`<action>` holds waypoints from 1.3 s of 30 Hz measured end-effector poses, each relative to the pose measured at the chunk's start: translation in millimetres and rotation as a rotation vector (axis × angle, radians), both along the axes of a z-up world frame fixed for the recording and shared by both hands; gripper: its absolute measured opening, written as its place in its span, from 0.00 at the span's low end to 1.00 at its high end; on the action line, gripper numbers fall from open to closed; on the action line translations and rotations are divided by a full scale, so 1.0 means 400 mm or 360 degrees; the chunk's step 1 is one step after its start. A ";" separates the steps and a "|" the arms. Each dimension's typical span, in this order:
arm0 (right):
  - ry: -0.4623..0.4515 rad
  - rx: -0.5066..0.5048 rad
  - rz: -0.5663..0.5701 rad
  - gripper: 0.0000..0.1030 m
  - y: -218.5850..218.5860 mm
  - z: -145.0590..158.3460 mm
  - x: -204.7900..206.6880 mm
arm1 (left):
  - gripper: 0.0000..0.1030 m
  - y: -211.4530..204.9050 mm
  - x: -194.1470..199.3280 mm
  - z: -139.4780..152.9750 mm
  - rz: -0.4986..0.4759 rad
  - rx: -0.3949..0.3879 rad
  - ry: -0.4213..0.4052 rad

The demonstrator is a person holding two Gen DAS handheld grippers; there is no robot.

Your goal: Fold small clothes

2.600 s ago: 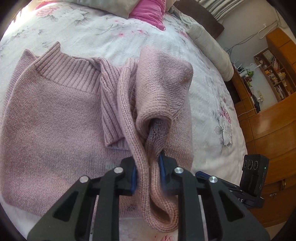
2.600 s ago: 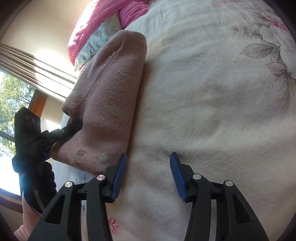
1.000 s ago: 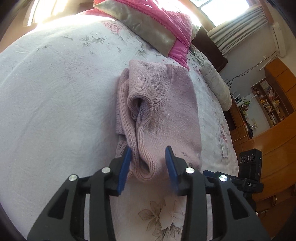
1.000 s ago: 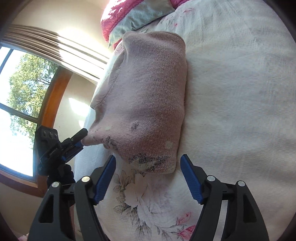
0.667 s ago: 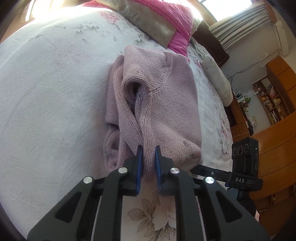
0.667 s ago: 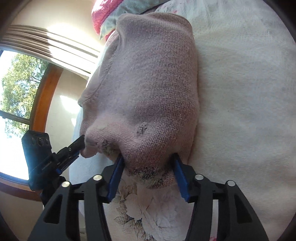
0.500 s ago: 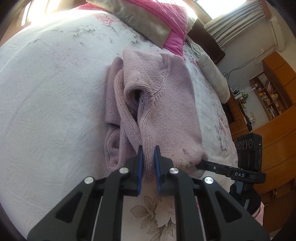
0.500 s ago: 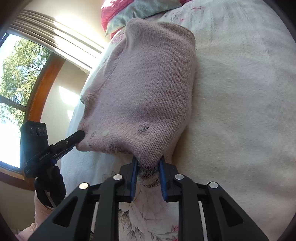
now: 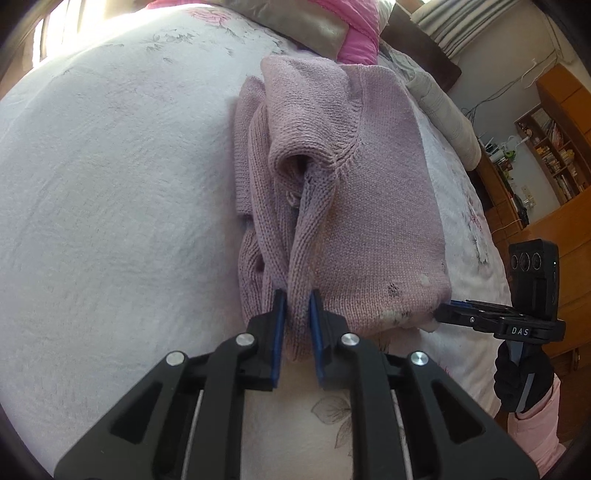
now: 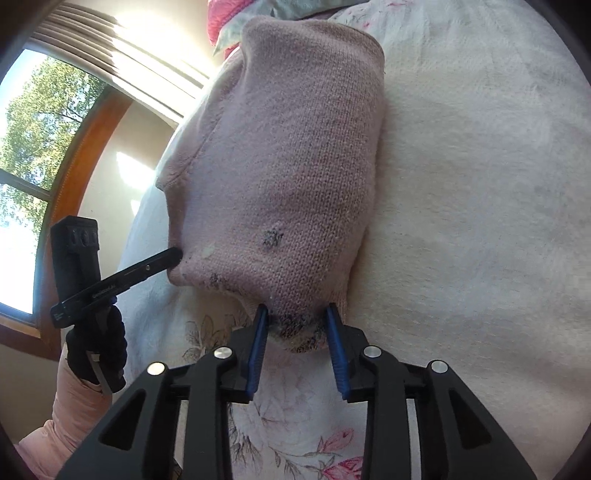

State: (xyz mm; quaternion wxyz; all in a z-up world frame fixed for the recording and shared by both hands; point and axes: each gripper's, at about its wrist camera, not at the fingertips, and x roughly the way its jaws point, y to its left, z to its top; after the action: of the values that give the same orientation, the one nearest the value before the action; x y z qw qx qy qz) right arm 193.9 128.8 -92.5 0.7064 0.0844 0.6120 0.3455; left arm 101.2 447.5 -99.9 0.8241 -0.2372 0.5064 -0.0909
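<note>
Our left gripper [image 9: 296, 299] is matte black, with blue-padded fingers [image 9: 279, 314] and silver screw heads on the linkage behind them. Our right gripper [image 10: 295, 315] matches; seen beyond the left fingers, its side reads "DAS" below a black camera block. We wear black gloves [image 10: 96, 347] and, apparently, pale pink sleeves [image 10: 70, 406].

A bed [image 9: 110, 177] with a white flowered cover fills the room's middle, pink pillows [image 9: 354, 33] at its head. A wood-framed window [image 10: 55, 155] shows green trees and lets in bright sun. Wooden cabinets [image 9: 565, 229] and a bookshelf [image 9: 550, 162] stand against a grey wall [image 9: 498, 62].
</note>
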 end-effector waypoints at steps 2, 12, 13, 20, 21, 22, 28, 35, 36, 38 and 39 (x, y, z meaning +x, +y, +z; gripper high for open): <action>-0.0057 0.0032 -0.0003 0.33 -0.009 0.041 -0.003 | 0.10 0.002 -0.016 0.053 0.0021 0.0079 -0.0073; -0.0130 -0.0053 -0.0016 0.34 0.055 0.070 0.015 | 0.11 -0.108 -0.012 0.103 -0.0089 0.0127 -0.0130; -0.0130 -0.0084 -0.0011 0.34 0.057 0.053 0.014 | 0.11 -0.113 -0.009 0.082 -0.0089 0.0165 -0.0097; -0.0127 -0.0148 -0.0005 0.34 0.071 -0.014 -0.004 | 0.01 -0.076 -0.004 -0.036 -0.0034 0.0157 0.0052; -0.0124 -0.0149 -0.0007 0.34 0.069 -0.021 -0.003 | 0.01 -0.072 -0.003 -0.041 -0.0030 0.0142 0.0051; -0.0116 -0.0143 -0.0013 0.34 0.068 -0.025 0.001 | 0.01 -0.068 -0.002 -0.044 -0.0025 0.0122 0.0056; -0.0114 0.0010 -0.0018 0.48 0.032 0.026 0.014 | 0.28 -0.045 -0.006 0.038 0.0008 0.0028 -0.0004; -0.0186 0.0083 -0.0136 0.63 -0.031 0.080 0.076 | 0.64 0.005 0.119 0.137 0.0126 0.0091 -0.0108; -0.0176 0.0086 -0.0150 0.63 -0.035 0.080 0.088 | 0.64 0.008 0.149 0.128 0.0134 0.0093 -0.0073; -0.0156 0.0105 -0.0165 0.64 -0.046 0.069 0.102 | 0.62 0.027 0.206 0.094 0.0158 0.0075 0.0015; -0.0145 0.0104 -0.0175 0.64 -0.053 0.061 0.111 | 0.62 0.031 0.235 0.082 0.0168 0.0044 0.0057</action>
State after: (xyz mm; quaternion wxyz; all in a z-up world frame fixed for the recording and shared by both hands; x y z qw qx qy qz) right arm 238.2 107.6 -68.1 0.7483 0.1250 0.5619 0.3297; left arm 195.0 459.9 -67.2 0.8218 -0.2536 0.5090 -0.0361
